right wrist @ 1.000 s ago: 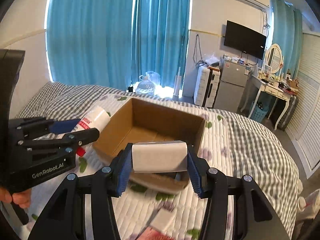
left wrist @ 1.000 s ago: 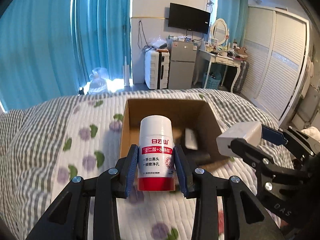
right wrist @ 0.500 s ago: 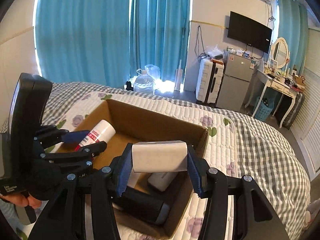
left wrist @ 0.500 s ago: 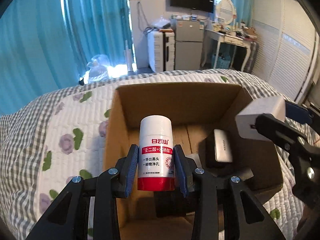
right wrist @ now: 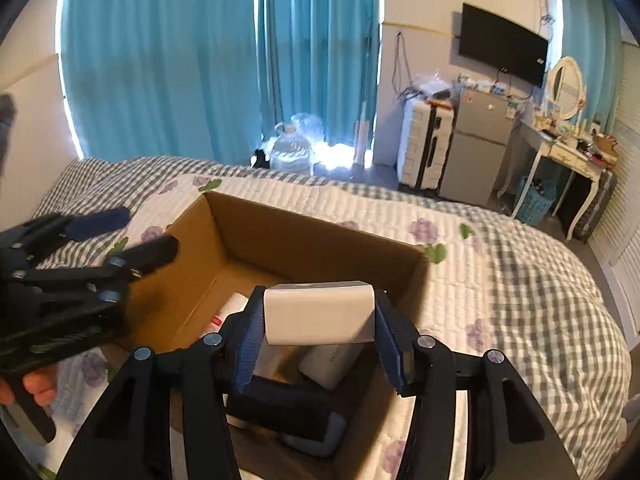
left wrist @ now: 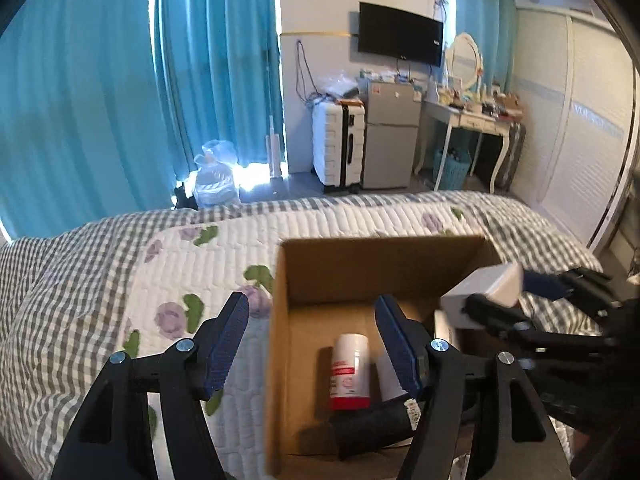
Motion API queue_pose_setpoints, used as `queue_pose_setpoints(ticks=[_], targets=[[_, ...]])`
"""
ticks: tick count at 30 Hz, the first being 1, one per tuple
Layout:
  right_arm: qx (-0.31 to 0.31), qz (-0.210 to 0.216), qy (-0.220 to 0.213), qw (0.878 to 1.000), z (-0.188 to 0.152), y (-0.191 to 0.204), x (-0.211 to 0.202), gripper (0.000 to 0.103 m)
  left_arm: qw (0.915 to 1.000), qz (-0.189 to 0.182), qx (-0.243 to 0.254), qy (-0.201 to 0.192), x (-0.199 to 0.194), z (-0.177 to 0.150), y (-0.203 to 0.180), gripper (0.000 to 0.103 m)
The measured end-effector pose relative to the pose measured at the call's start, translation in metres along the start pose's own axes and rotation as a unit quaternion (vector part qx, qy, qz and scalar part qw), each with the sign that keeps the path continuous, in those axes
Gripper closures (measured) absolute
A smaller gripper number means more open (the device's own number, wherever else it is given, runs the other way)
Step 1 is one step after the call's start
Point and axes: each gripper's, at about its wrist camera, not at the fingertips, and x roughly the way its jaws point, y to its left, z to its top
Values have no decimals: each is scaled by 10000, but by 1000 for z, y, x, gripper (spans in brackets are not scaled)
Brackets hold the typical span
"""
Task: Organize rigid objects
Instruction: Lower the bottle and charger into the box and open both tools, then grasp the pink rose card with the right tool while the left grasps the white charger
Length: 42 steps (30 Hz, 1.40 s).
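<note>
Left gripper (left wrist: 312,344) angles down over the cardboard box (left wrist: 280,320), fingers spreading, nothing between them; the bottle (left wrist: 350,372) apparently lies inside. Right gripper (right wrist: 318,344) pinches a white block (right wrist: 319,318).

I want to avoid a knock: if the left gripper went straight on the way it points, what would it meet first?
Probably the red-and-white bottle lying in the cardboard box; depth is uncertain.

right gripper (right wrist: 318,350) jaws clamping white block (right wrist: 319,311) (above cardboard box (right wrist: 320,240))
</note>
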Motion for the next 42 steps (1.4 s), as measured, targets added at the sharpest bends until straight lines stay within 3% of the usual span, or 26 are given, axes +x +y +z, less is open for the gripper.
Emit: queue_pose_setpoints(ticks=[8, 11, 20, 24, 28, 33, 42], targets=[[268, 109, 446, 9986, 9, 13, 47, 51, 9999, 27, -146, -26, -8, -7, 35, 32], [325, -36, 209, 9992, 10, 12, 33, 27, 9998, 74, -169, -47, -16, -11, 43, 32], [237, -413, -306, 9984, 14, 13, -85, 20, 9994, 183, -281, -129, -87, -13, 46, 31], [289, -609, -343, 9971, 5, 16, -142, 15, 9991, 233, -254, -239, -132, -16, 37, 26], [270, -665, -320, 9969, -16, 21, -180, 15, 9991, 226, -226, -263, -159, -33, 26, 25], [269, -581, -31, 9979, -61, 34, -188, 15, 9996, 192, -196, -29, -161, -71, 18, 25], [508, -675, 1255, 9885, -185, 47, -95, 15, 9973, 13, -560, 471, -116, -152, 24, 25]])
